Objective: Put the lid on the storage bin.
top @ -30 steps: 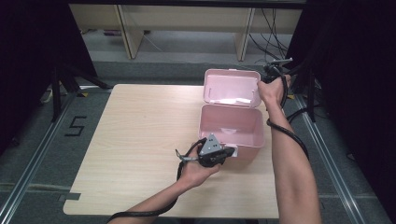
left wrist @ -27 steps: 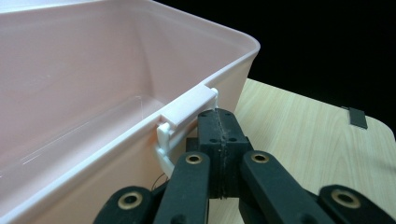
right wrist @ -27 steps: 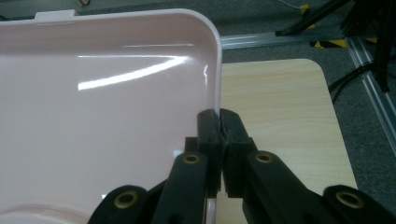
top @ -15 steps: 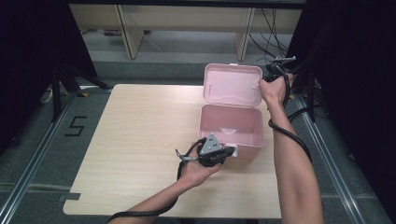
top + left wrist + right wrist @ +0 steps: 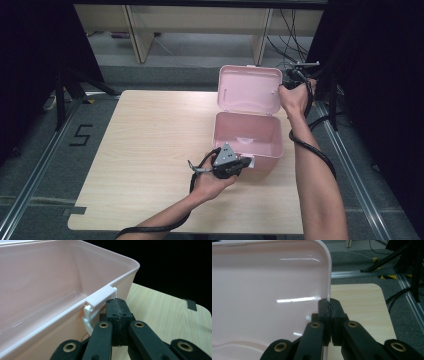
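A pink plastic box (image 5: 260, 150) stands open on the right side of the wooden table (image 5: 150, 145), its lid (image 5: 250, 90) raised nearly upright behind it. My left gripper (image 5: 246, 162) is at the box's front wall. In the left gripper view its jaws (image 5: 116, 301) are shut, pinching the end of the white latch (image 5: 101, 296) under the box rim (image 5: 75, 302). My right gripper (image 5: 285, 86) is at the lid's right edge. In the right gripper view (image 5: 329, 301) it is shut on the thin rim of the lid (image 5: 269, 290). The box looks empty inside.
The table's right edge lies close beside the box, with floor rails (image 5: 350, 150) and cables (image 5: 300, 45) beyond it. Shelf legs (image 5: 135, 35) stand behind the table. Black tape pieces (image 5: 82, 135) mark the floor at left.
The right hand has edged up and back with the lid's rim, so the lid stands a little more upright. The left hand and the box base have stayed put.
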Action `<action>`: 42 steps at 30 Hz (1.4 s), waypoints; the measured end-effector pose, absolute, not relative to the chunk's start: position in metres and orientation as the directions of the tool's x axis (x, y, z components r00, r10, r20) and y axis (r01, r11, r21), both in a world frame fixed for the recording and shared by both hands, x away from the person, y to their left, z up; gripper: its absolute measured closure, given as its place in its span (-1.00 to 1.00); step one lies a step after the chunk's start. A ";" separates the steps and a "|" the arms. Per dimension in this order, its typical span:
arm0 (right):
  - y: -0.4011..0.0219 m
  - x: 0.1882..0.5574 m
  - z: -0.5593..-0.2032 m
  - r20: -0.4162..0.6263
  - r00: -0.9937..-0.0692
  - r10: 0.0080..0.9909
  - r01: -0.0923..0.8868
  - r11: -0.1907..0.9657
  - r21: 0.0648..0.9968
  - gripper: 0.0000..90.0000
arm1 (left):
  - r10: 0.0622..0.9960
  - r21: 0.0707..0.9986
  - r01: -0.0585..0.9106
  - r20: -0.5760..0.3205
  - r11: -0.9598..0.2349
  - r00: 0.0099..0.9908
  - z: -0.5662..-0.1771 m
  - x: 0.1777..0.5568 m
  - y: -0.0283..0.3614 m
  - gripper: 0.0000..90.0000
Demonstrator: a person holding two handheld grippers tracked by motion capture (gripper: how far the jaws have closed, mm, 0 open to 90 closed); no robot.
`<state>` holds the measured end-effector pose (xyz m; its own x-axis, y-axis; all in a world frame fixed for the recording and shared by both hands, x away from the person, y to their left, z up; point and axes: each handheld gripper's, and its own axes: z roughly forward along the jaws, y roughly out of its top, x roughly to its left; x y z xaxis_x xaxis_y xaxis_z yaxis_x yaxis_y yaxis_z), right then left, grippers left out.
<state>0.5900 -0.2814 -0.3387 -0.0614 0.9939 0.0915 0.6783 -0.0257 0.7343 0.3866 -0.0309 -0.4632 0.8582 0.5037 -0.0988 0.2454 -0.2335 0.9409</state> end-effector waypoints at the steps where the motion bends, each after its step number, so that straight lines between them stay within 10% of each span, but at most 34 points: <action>1: -0.280 0.589 -0.338 0.105 -0.046 0.993 0.679 -0.046 0.733 1.00 | 0.502 0.941 0.243 -0.096 -0.235 0.859 -0.463 0.387 -0.031 1.00; 42: -0.278 0.558 -0.323 0.080 -0.099 0.992 0.593 -0.005 0.805 1.00 | 0.512 0.942 0.256 -0.113 -0.218 0.852 -0.463 0.389 -0.031 1.00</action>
<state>0.5581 -0.2784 -0.3234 -0.0992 0.9919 0.0798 0.5935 -0.0054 0.8048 0.3890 -0.0311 -0.4632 0.8516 0.5120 -0.1127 0.2558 -0.2181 0.9418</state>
